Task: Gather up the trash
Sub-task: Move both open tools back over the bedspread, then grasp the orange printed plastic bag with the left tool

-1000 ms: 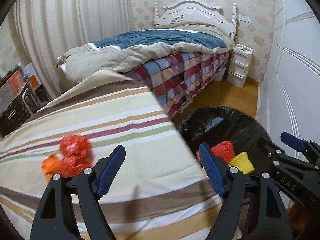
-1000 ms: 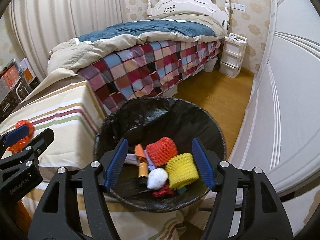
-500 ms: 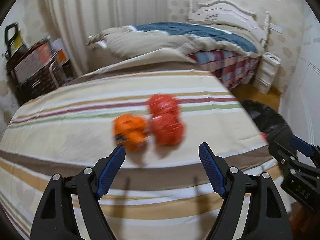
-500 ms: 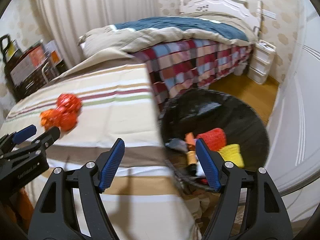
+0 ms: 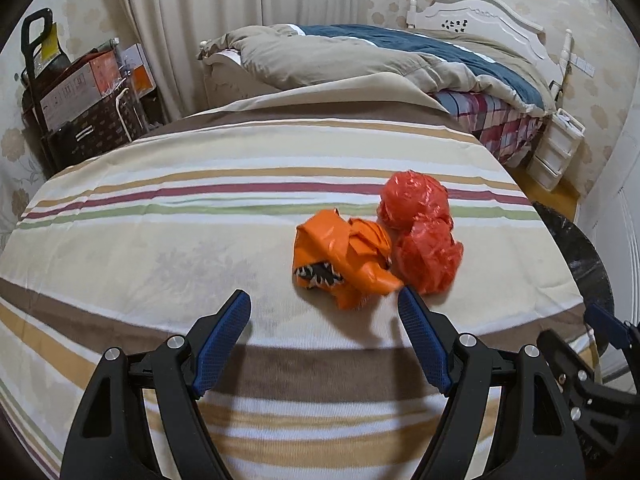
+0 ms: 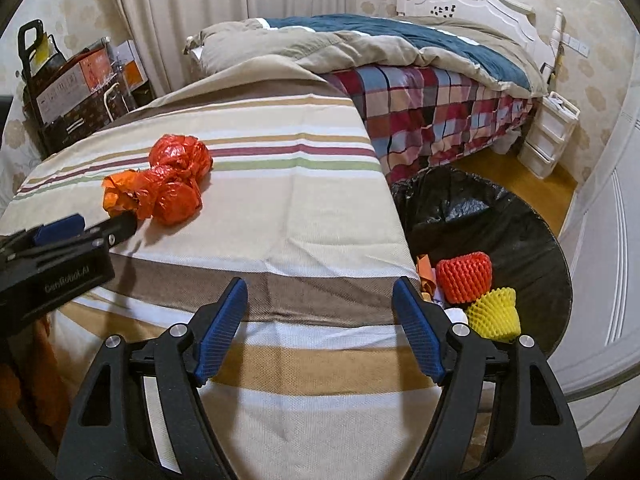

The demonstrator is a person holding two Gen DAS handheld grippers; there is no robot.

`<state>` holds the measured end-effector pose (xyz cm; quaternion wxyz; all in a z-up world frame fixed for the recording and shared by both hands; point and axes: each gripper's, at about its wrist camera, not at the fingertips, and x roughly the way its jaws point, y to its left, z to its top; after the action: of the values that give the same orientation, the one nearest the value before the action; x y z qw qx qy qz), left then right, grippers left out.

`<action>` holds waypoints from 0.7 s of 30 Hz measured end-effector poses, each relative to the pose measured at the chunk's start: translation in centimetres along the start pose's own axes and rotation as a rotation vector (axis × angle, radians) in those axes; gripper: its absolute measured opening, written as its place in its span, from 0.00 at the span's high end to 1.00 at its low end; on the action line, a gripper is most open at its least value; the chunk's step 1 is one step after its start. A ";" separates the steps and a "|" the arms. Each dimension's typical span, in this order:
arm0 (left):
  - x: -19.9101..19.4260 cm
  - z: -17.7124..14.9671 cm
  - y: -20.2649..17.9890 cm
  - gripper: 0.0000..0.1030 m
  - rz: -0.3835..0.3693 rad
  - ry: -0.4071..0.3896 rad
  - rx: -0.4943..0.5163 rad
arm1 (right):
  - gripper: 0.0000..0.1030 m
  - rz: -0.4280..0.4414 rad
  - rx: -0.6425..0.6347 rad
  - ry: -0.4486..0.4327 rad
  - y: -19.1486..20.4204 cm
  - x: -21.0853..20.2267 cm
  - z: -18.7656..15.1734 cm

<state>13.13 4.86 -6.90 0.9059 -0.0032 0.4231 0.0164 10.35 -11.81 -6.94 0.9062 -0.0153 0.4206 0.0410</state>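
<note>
Partly done, by the look of it: the round bin lined with a black plastic bag (image 6: 500, 216) already holds a red foam fruit net (image 6: 464, 276), a yellow foam fruit net (image 6: 494, 314) and some smaller scraps, partly hidden behind the right gripper's finger. What is left lies on the striped cloth-covered surface (image 5: 160, 248): a crumpled orange wrapper (image 5: 344, 260) with a dark toothed print, and touching it at its 3 o'clock and 1 o'clock, two crumpled balls of red plastic film (image 5: 420, 232).

Seen from the left wrist, the left gripper (image 5: 324, 304) hovers with jaws wide apart and empty, the orange wrapper just ahead at about 12 to 1 o'clock, close to the right-hand fingertip. That piece looks like the next pick.

From the right wrist, the right gripper (image 6: 320, 290) is likewise spread open and holding nothing, above the cloth's near edge; the bin sits at its 2 o'clock, the remaining trash well off at 10 o'clock.

So I judge three pieces remain to be carried to the bin at the cloth's right edge.
</note>
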 end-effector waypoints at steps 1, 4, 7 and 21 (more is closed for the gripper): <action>0.1 0.1 0.0 0.26 0.002 -0.001 0.002 | 0.29 0.000 0.001 0.003 0.0 0.0 -0.1; 0.4 0.4 0.3 0.26 0.001 0.002 0.001 | 0.29 0.001 0.003 0.006 0.0 0.1 -0.1; 0.4 0.4 0.4 0.43 -0.010 -0.008 0.005 | 0.29 0.000 0.001 0.006 0.0 0.1 -0.1; -0.2 -0.2 1.6 0.78 -0.023 -0.017 0.037 | 0.29 0.000 -0.012 0.003 0.5 0.1 0.0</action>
<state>12.81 6.43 -6.92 0.9095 0.0089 0.4157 -0.0016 10.38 -11.25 -6.96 0.9054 -0.0208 0.4217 0.0435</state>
